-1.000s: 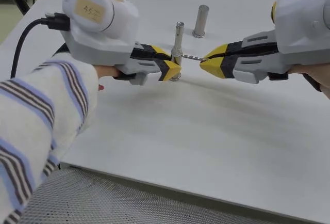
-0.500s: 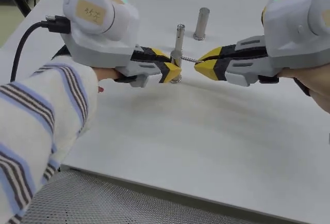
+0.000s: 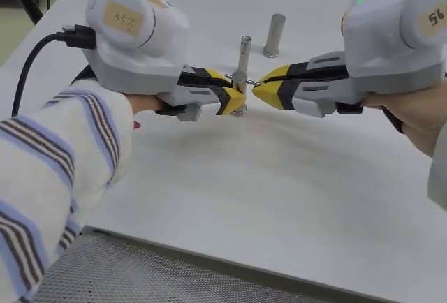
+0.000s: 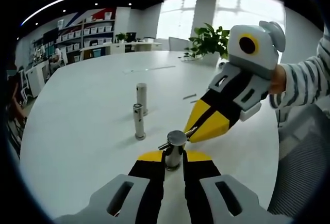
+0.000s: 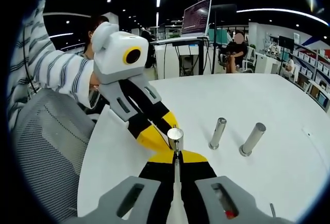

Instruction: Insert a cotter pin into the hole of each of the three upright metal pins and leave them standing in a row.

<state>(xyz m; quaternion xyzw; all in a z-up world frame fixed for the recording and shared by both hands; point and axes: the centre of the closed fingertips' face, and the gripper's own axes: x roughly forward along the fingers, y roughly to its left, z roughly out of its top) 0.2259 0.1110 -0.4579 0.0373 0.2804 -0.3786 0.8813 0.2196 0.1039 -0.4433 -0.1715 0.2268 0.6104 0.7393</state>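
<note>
The nearest upright metal pin (image 3: 243, 55) stands on the white table (image 3: 279, 177), and my left gripper (image 3: 237, 98) is shut around its lower shaft. From the right, my right gripper (image 3: 257, 89) is shut on a thin cotter pin (image 3: 250, 81), its tips almost touching the metal pin. In the left gripper view the cotter pin's end (image 4: 162, 145) pokes out of the far side of the metal pin's head (image 4: 176, 139). Two more metal pins (image 5: 217, 132) (image 5: 252, 139) stand upright behind.
Loose cotter pins (image 4: 189, 96) lie on the table farther back. A mesh chair (image 3: 140, 275) sits below the table's near edge. A power cable (image 3: 35, 52) runs off the left gripper. People sit at desks (image 5: 237, 48) in the background.
My right gripper has moved left toward the held metal pin, and the cotter pin has slid into its hole. The left gripper has stayed on the pin.
</note>
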